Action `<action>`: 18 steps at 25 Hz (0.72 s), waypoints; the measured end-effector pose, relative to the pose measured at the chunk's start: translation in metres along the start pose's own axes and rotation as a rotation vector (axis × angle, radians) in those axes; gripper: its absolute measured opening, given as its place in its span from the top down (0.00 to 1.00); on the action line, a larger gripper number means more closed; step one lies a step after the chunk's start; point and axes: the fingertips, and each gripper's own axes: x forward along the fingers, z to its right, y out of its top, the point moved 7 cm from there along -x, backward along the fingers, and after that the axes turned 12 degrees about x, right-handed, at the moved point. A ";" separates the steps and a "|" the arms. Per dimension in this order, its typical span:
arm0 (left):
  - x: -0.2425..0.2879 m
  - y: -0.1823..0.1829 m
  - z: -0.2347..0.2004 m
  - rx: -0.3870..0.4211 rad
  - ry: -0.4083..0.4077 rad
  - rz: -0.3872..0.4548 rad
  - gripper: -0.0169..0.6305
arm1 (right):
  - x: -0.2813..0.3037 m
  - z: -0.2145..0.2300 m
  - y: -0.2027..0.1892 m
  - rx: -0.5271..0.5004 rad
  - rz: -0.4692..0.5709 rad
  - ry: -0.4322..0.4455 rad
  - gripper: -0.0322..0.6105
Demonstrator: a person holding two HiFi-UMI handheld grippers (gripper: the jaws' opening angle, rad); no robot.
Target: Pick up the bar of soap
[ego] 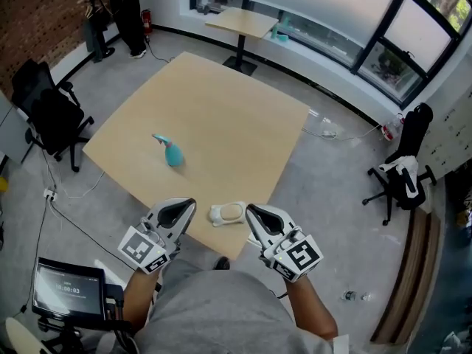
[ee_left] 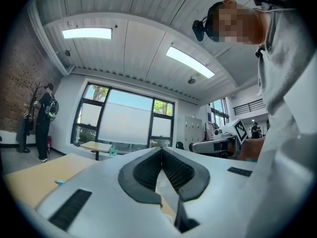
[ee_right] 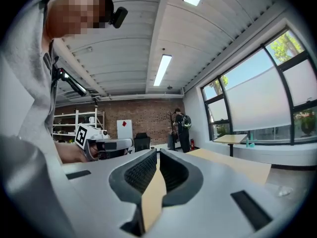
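Note:
A white bar of soap (ego: 228,213) lies near the front edge of the light wooden table (ego: 221,116), apparently in a pale dish. My left gripper (ego: 187,206) hovers just left of it with its jaws shut and nothing in them. My right gripper (ego: 253,212) hovers just right of it, also shut and empty. In the left gripper view the left gripper (ee_left: 161,150) points up and level toward the windows, its pads together. In the right gripper view the right gripper (ee_right: 157,153) points toward the brick wall. The soap does not show in either gripper view.
A teal object (ego: 171,153) lies on the table's left part. A small table (ego: 241,22) stands by the windows. Black office chairs stand at the left (ego: 48,113) and right (ego: 402,179). A screen on a stand (ego: 68,287) is at the lower left. A person (ego: 129,6) stands at the back.

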 end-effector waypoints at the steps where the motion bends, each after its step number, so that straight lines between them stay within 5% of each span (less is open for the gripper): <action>1: 0.009 -0.009 0.000 -0.004 -0.018 -0.018 0.97 | 0.005 0.010 -0.005 0.000 -0.026 0.014 0.94; 8: 0.070 -0.061 0.006 -0.004 -0.199 -0.178 0.96 | 0.030 0.062 -0.020 -0.064 -0.242 0.067 0.92; 12: 0.084 -0.091 0.018 0.063 -0.292 -0.289 0.94 | 0.043 0.060 -0.047 -0.142 -0.433 0.123 0.70; 15: 0.096 -0.122 0.031 0.131 -0.378 -0.412 0.61 | 0.049 0.062 -0.074 -0.222 -0.600 0.160 0.67; 18: 0.104 -0.158 0.046 0.221 -0.498 -0.530 0.54 | 0.057 0.068 -0.109 -0.325 -0.777 0.196 0.65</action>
